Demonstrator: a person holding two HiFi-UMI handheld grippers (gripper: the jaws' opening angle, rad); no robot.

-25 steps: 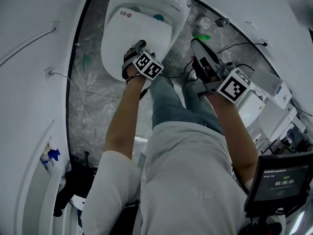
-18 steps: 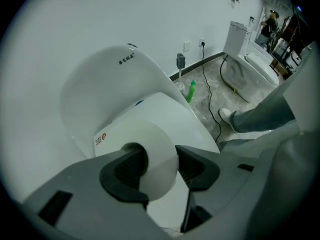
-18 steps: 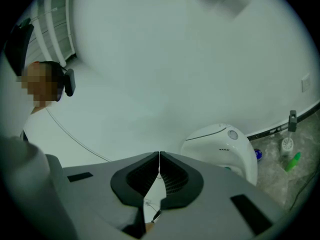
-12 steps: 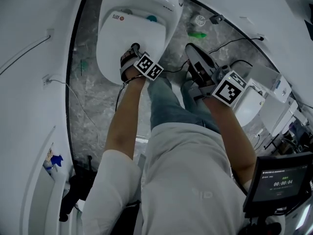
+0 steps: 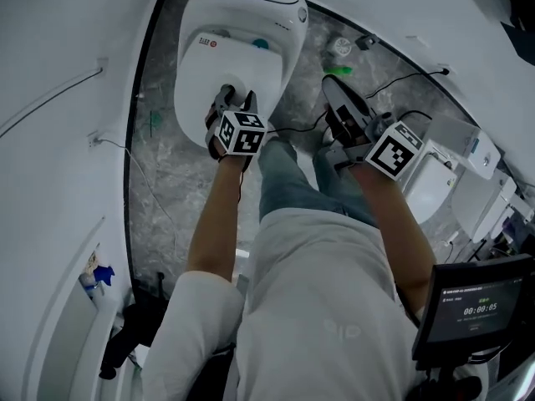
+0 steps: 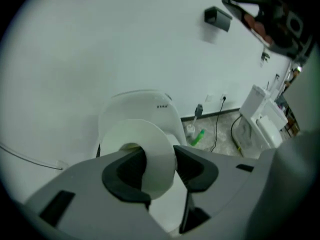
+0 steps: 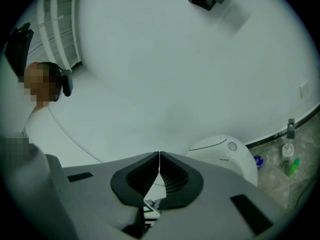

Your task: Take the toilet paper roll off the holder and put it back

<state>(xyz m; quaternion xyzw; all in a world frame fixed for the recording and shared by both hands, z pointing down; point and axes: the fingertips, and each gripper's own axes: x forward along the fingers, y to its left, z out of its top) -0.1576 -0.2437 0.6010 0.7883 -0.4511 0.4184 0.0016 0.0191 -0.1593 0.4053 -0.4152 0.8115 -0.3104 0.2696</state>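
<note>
The white toilet (image 5: 238, 48) is standing with its lid down on the grey marbled floor (image 5: 167, 165). Over that lid, the left hand-held gripper (image 6: 160, 165) is grasping the toilet paper roll (image 6: 147, 146), one jaw sitting at the core hole and the other pressing on the outer face, its jaws having just been closing on it. The right hand-held gripper (image 7: 159, 168) is pointing at the white wall (image 7: 165, 74), clenched shut with nothing between its jaws
</note>
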